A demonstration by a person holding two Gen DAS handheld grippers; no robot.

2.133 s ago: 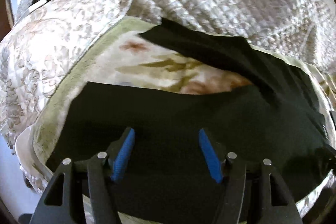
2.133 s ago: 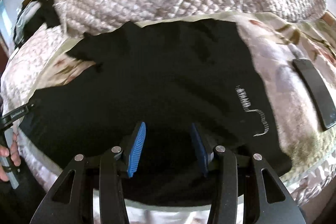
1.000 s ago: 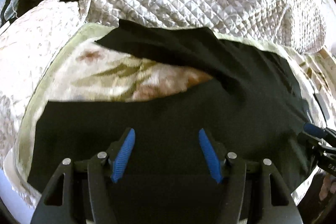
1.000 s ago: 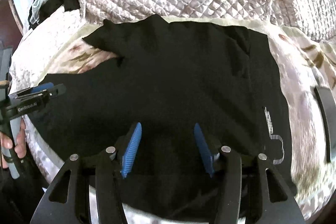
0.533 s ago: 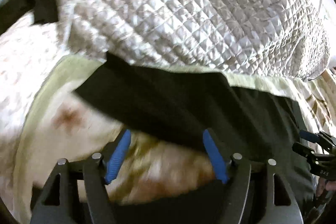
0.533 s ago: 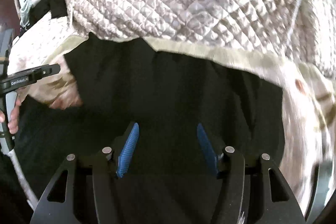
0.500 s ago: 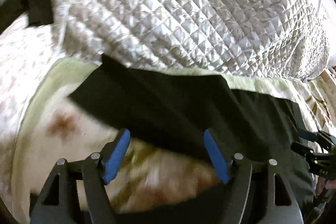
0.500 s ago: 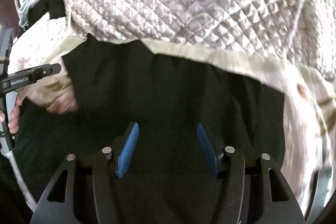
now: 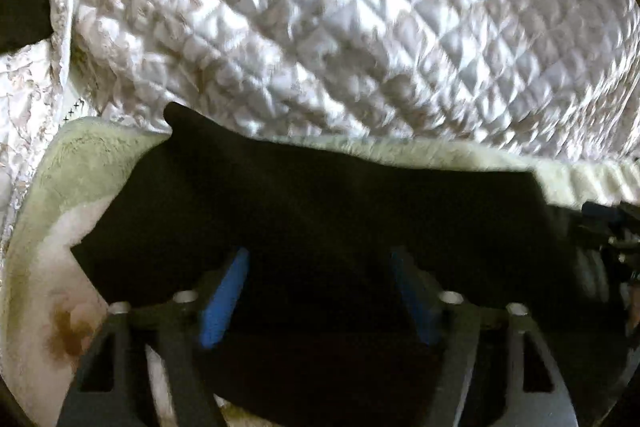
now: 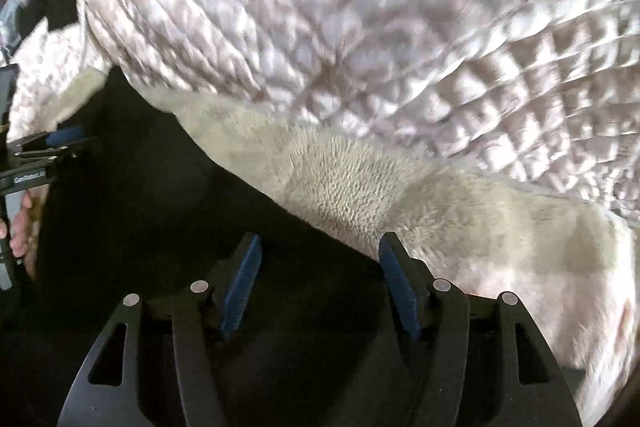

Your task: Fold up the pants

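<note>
The left gripper (image 9: pixel 320 291), blue-padded jaws closing but still spread, hangs over the black fabric pants (image 9: pixel 320 203), which lie beneath and ahead on a pale fleecy blanket (image 9: pixel 80 163). The right gripper (image 10: pixel 320 283), jaws opening, straddles the pants' edge (image 10: pixel 160 211), a white quilted bedspread (image 10: pixel 360 27) beyond.

Both grippers have moved up the bed toward the quilted bedspread (image 9: pixel 360 27); the left gripper (image 9: pixel 320 291) now hangs over the far leg of the black pants (image 9: pixel 340 195), jaws closing; the right gripper (image 10: pixel 320 283), jaws opening, has reached that leg's far edge beside the fleece blanket (image 10: pixel 460 219).
</note>
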